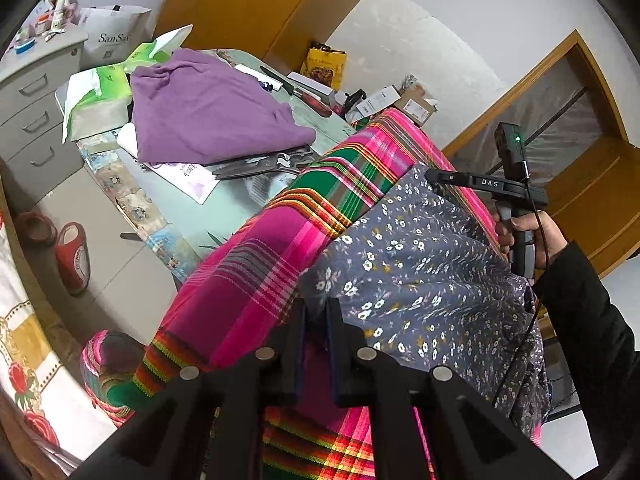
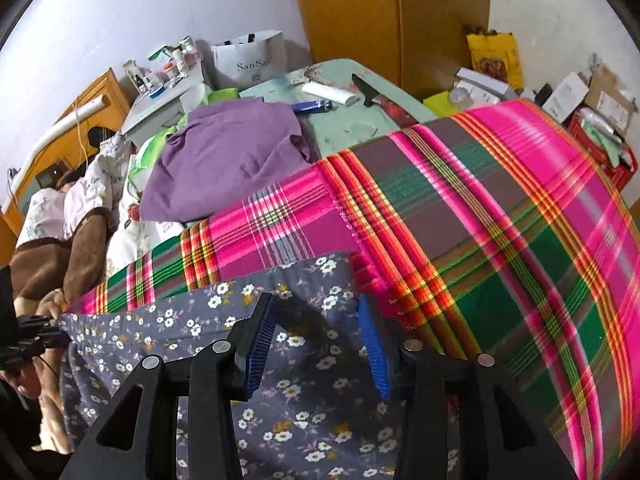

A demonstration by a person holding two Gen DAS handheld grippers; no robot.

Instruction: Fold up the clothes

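— Both grippers first. How do they stand?

— Low in the left wrist view, the left gripper (image 1: 316, 320) has its fingers nearly together, pinching the near edge of the grey floral garment (image 1: 420, 280). In the right wrist view the right gripper (image 2: 320, 344) is spread, its blue ribbed pads (image 2: 262, 344) apart and hovering over that same floral cloth (image 2: 304, 400), pressing on nothing.

— And the right one seen from the other side?

— At the right of the left wrist view, a hand (image 1: 524, 236) in a dark sleeve holds the black right gripper (image 1: 436, 178), its tip at the garment's far edge.

— Where does the garment lie?

— Draped over a pink, green and orange plaid cloth (image 2: 500, 208) that fills the middle and right of both frames.

— What crowds the space behind it?

— A folded purple garment (image 1: 200, 116) sits in the upper left of centre on a pale green table (image 1: 224, 216), touching green and white packets (image 1: 100, 92). Past it lie a knife with a red handle (image 2: 380, 100), a white tube (image 2: 328, 94) and a blue lighter (image 2: 312, 106).

— Anything else?

— A yellow bag (image 2: 494, 56) against the wall, boxes (image 2: 572, 92) at the upper right, a white SanSay paper bag (image 2: 252, 60), and grey drawers (image 1: 36, 104) topped with bottles. A red slipper (image 1: 74, 256) lies on the floor at the left of the left wrist view.
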